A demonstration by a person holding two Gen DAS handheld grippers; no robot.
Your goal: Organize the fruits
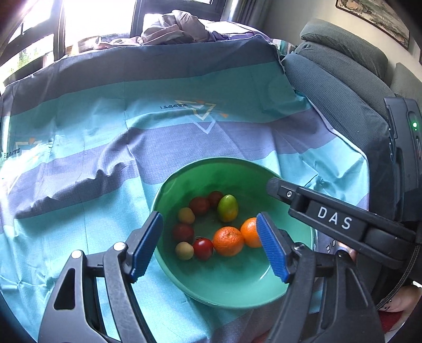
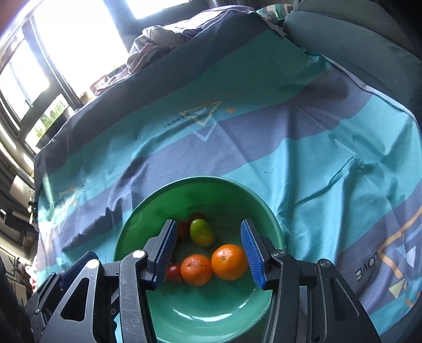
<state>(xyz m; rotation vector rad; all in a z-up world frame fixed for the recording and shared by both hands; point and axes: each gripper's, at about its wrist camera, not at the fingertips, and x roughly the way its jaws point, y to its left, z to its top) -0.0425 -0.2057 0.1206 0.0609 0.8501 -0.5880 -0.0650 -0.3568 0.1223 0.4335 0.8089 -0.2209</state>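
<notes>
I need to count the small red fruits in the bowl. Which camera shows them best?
The left wrist view: four small red fruits lie unobstructed in the green bowl, between the open left gripper fingers. In the right wrist view, the open right gripper has a finger hiding most of them, so only parts show.

A home living room is shown: a grey sofa (image 1: 340, 79) is seen beside the striped tablecloth (image 1: 110, 137), with a window (image 1: 97, 18) behind it and a framed picture (image 1: 374, 18) above.
</notes>
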